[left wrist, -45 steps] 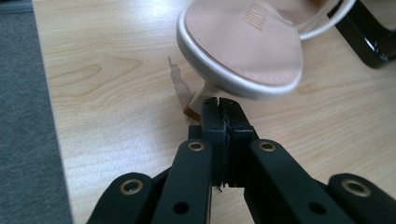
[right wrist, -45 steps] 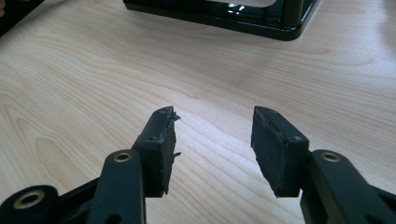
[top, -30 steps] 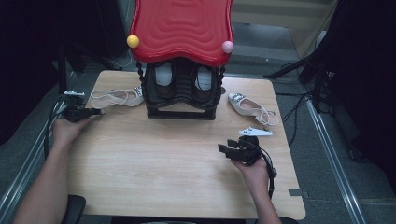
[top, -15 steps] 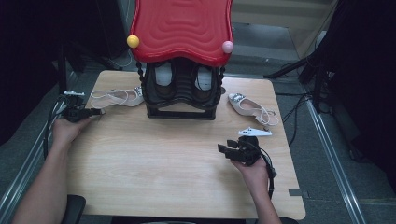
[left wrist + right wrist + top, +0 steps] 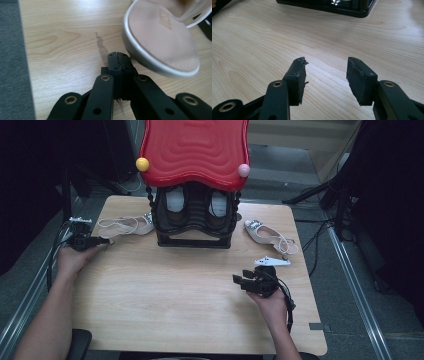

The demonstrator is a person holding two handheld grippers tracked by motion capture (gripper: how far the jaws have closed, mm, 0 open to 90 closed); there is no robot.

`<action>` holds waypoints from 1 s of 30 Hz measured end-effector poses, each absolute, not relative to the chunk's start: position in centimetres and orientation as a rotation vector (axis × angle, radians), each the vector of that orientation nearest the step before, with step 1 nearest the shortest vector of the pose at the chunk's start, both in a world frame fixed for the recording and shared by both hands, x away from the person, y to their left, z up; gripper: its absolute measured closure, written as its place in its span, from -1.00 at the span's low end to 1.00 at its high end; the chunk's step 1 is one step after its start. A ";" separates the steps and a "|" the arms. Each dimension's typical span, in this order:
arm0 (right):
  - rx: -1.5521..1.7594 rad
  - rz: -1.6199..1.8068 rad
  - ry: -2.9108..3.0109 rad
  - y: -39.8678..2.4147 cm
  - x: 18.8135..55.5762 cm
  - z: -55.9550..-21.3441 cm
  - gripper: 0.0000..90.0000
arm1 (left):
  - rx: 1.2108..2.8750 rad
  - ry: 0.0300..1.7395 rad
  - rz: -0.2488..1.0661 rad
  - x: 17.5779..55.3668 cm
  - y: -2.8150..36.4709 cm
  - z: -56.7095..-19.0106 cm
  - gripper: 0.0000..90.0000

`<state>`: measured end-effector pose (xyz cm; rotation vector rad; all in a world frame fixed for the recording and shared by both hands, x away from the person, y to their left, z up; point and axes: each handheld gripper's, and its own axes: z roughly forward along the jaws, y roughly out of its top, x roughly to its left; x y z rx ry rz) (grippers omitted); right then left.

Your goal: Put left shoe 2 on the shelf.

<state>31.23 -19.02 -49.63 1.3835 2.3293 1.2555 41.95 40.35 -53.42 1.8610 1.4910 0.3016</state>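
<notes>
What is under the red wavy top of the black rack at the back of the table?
Under the red top, the black rack holds two pale shoes, side by side, heels showing. Their fronts are hidden by the top, and anything deeper inside is too dark to tell.

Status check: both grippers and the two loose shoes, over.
Left gripper shut, empty, beside left shoe. Right gripper open, empty, over bare table. Right shoe untouched. Nothing in the way.
</notes>
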 end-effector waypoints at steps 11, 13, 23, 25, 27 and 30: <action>1.376 1.258 2.337 -18.8 31.5 -49.6 0.12 | 1.897 1.470 0.229 41.1 39.5 -53.2 0.97; 1.378 1.257 2.340 -18.7 31.5 -49.5 0.12 | 1.899 1.467 0.217 40.9 39.3 -53.2 0.95; 1.356 1.263 2.358 -18.1 32.0 -49.4 0.12 | 1.928 1.394 0.132 39.8 38.0 -53.3 0.88; 1.352 1.269 2.357 -18.0 32.1 -49.4 0.12 | 1.952 1.365 0.157 39.5 37.5 -53.2 0.86; 1.347 1.274 2.357 -18.0 32.1 -49.5 0.12 | 1.973 1.349 0.173 39.3 37.1 -53.2 0.83; 1.348 1.281 2.355 -18.0 32.2 -49.4 0.12 | 1.971 1.352 0.175 39.1 36.6 -53.1 0.81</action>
